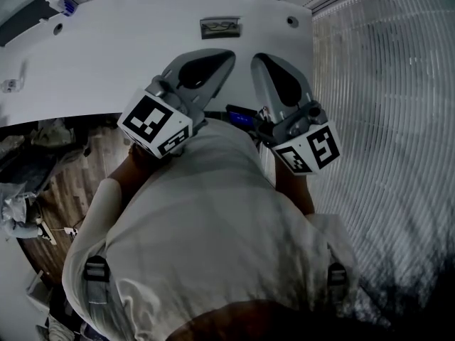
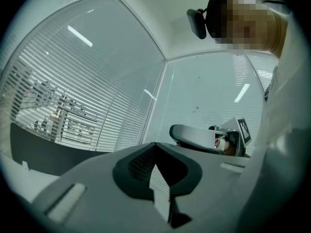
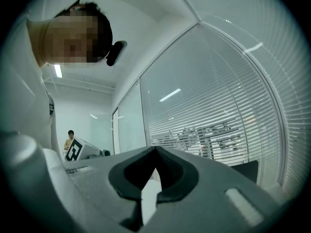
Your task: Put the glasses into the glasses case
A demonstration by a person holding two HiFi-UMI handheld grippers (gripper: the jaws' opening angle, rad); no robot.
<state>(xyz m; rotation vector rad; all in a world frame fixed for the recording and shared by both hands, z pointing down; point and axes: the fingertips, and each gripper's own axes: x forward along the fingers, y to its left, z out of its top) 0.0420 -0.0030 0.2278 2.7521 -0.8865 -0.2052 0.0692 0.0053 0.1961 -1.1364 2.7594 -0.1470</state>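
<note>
White table [image 1: 106,55]: smooth matte top, curved far edge, round cable hole [image 1: 292,21] nr its far right corner. Glasses [image 1: 219,27], thin dark frame, sit at the table's far edge, approx centre, on or in a small grey rectangular glasses case [image 1: 237,21]; can't tell which. Left gripper [image 1: 224,54] and right gripper [image 1: 259,57] are grey moulded plastic w/ rounded teardrop shells. They hang over the table's near part, tips side by side but apart, well short of the case. Both jaw pairs are closed tip to tip, nothing btwn them. Open white top lies btwn tips and case. A slatted blind wall [image 1: 384,119] runs along the table's right edge, and wood floor [image 1: 71,176] w/ clutter lies off its left.
</note>
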